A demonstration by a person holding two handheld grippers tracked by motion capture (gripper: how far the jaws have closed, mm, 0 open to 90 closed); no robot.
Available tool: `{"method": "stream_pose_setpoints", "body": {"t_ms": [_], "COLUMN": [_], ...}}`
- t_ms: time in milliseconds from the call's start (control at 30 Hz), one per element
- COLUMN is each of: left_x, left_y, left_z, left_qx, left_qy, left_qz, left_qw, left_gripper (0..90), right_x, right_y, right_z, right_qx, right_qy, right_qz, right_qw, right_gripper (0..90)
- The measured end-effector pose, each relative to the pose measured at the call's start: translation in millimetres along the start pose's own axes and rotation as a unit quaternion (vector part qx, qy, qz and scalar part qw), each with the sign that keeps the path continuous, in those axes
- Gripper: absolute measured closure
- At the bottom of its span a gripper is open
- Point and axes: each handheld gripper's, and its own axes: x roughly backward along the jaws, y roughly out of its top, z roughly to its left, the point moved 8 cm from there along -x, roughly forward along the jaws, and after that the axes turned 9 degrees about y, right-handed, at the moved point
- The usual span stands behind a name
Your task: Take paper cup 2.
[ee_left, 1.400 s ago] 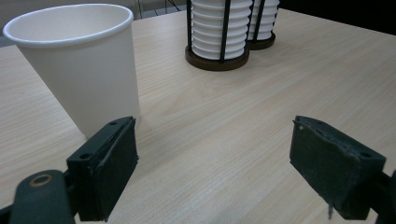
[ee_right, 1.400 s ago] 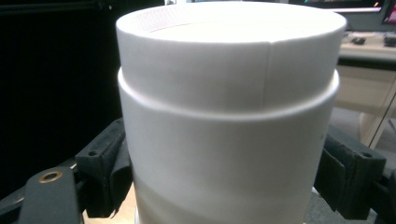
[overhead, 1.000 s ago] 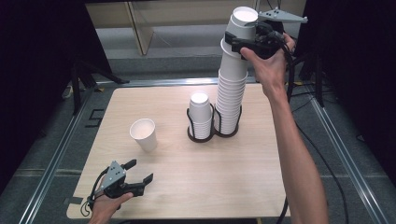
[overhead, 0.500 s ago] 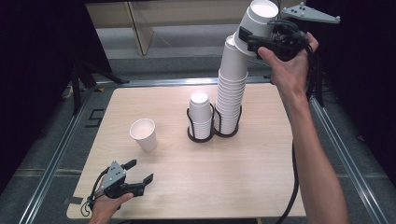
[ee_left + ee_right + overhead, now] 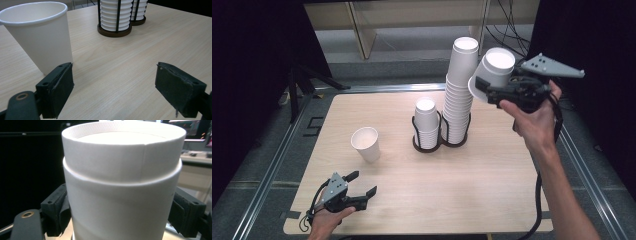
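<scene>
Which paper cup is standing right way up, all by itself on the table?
The lone cup near the left gripper. It stands mouth up, apart from the two upside-down stacks in the black holder.

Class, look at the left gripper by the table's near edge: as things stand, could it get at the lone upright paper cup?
Probably yes. The left gripper has open, empty jaws, the upright paper cup stands just beyond them, and bare tabletop lies between.

Even overhead light on the table (image 5: 492, 190), dark surroundings, close cup (image 5: 122, 187) slightly soft.
</scene>
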Motion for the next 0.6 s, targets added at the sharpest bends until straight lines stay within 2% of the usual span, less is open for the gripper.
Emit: {"method": "stream_pose_setpoints", "body": {"t_ms": [133, 167, 300, 333, 600], "left_x": [-0.1, -0.1, 0.5, 0.2, -0.5], "left_y": [0.3, 0.3, 0.1, 0.2, 3.5], "left_z": [0.1, 0.3, 1.0, 0.6, -1.2], "left_qx": [0.002, 0.001, -0.001, 0.0, 0.005], "left_qy": [0.001, 0.001, 0.001, 0.001, -0.007], "left_qz": [-0.002, -0.002, 0.0, -0.001, -0.019], "left_qw": [1.0, 1.0, 1.0, 1.0, 0.9998], "left_gripper": [14.8, 14.8, 14.8, 14.8, 14.8], "right_x": [-0.9, -1.3, -4.6, -5.1, -23.4], "right_y": [-26.9, -32.2, -55.7, -59.1, -103.1], "right_z": [9.1, 11.6, 19.9, 19.7, 46.0], "right_qx": [-0.007, -0.015, -0.015, -0.009, -0.034], "right_qy": [0.014, 0.017, 0.029, 0.027, 0.071], "right_qz": [0.012, 0.016, 0.025, 0.026, 0.029], "right_qw": [0.9998, 0.9996, 0.9991, 0.9993, 0.9965], "right_gripper": [17.8, 17.8, 17.8, 17.8, 17.8]}}
